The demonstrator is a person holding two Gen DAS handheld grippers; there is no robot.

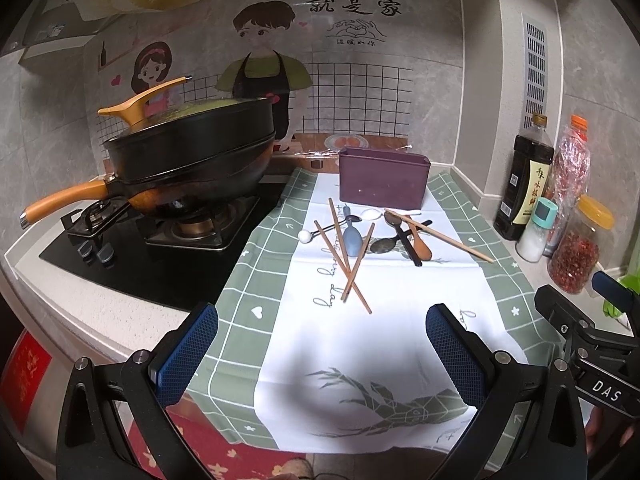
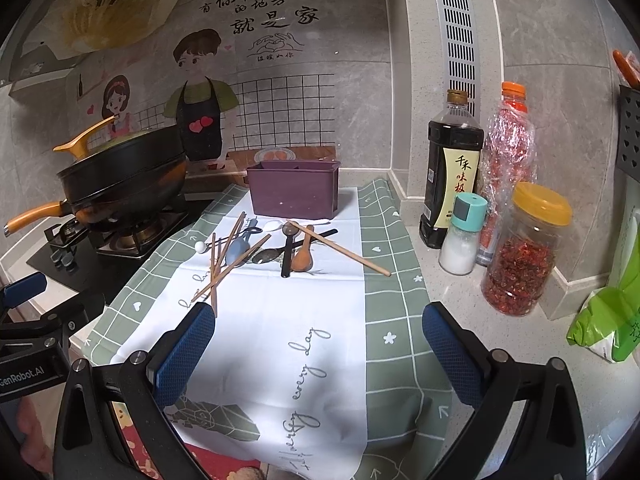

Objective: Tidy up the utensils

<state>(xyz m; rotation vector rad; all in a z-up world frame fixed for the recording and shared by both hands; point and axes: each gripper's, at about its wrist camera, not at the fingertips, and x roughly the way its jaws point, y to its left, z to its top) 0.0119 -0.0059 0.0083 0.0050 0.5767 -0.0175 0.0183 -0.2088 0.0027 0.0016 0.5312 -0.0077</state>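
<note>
A purple utensil box [image 1: 383,180] [image 2: 293,190] stands at the far end of a green and white cloth [image 1: 380,320] [image 2: 280,320]. In front of it lie several wooden chopsticks [image 1: 344,264] [image 2: 340,248], a blue spoon [image 1: 353,238] [image 2: 238,249], a wooden spoon [image 1: 422,245] [image 2: 303,258], dark metal spoons [image 1: 384,245] [image 2: 267,255] and a white-tipped utensil [image 1: 306,236] [image 2: 200,246]. My left gripper [image 1: 322,344] is open and empty, near the cloth's front. My right gripper [image 2: 319,344] is open and empty, beside it to the right.
A black wok with orange handles [image 1: 188,160] [image 2: 120,180] sits on the gas stove [image 1: 160,236] to the left. A soy sauce bottle [image 2: 452,176], salt shaker [image 2: 462,236], chili jar [image 2: 524,252] and chili bottle [image 2: 508,140] stand on the right by the wall.
</note>
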